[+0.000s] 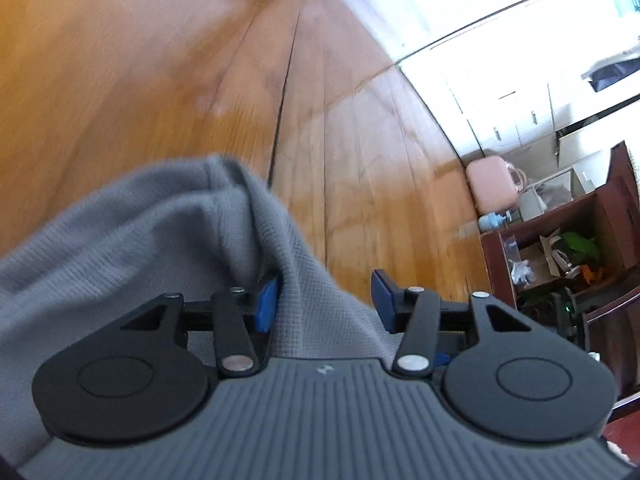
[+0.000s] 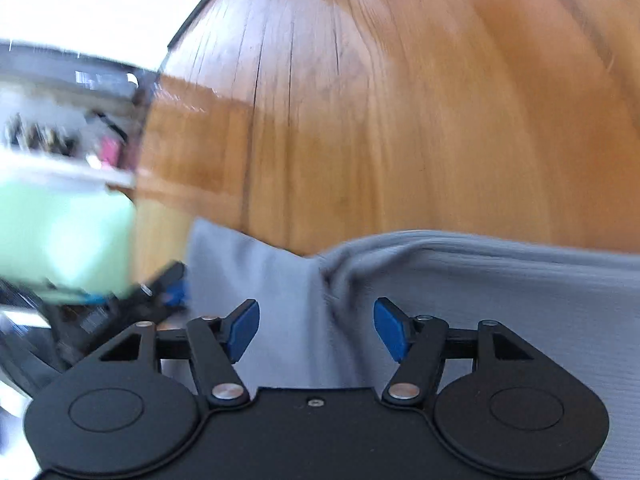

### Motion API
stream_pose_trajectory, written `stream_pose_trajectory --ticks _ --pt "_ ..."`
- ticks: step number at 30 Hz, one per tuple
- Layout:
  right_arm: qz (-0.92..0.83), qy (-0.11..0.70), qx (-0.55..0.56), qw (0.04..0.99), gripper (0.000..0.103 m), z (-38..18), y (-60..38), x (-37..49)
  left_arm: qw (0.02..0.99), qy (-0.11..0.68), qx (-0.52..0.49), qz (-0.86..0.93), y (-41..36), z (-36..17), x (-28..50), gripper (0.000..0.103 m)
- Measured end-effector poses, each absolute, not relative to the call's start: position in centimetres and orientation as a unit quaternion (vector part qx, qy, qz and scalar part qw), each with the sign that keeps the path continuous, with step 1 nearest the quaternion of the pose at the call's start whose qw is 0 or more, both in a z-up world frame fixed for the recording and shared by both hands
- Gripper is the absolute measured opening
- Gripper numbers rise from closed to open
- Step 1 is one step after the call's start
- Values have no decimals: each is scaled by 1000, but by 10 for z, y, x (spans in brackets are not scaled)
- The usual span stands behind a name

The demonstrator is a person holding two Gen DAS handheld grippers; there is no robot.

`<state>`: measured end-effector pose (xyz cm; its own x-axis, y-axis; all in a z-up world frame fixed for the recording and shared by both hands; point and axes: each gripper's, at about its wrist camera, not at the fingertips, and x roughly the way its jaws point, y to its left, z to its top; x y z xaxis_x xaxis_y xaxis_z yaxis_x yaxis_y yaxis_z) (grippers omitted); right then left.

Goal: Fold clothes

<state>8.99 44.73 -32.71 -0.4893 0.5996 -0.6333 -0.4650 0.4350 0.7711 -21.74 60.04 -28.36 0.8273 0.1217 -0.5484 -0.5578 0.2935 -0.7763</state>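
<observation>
Grey waffle-knit cotton garment (image 1: 132, 248) lies bunched on the orange-brown wooden desk (image 1: 160, 60), directly ahead of and beneath both tools. Left hand-held gripper (image 1: 324, 300) has its blue pads spread, a ridge of cloth running between them along the finger axis, apparently not pinched. Right hand-held gripper (image 2: 316, 328) is likewise spread over a crease, the hem stretching off to its right. Both sit equally close. White cabinets (image 1: 516, 112) and a dark red shelf (image 1: 560, 240) stand beyond the desk edge
</observation>
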Motion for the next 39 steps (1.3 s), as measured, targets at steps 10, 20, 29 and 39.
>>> stream_pose_trajectory --ticks 10,20,29,39 --pt "555 619 20 556 11 -322 464 73 818 115 -503 254 618 -275 -221 1" --pt "521 633 56 570 39 -324 442 99 782 189 -519 288 609 -276 -212 19" --pt "560 617 3 553 57 -316 393 78 763 241 -552 236 572 -279 -201 42" --pt "509 669 -40 539 9 -310 390 93 750 354 -429 359 560 -248 -198 10"
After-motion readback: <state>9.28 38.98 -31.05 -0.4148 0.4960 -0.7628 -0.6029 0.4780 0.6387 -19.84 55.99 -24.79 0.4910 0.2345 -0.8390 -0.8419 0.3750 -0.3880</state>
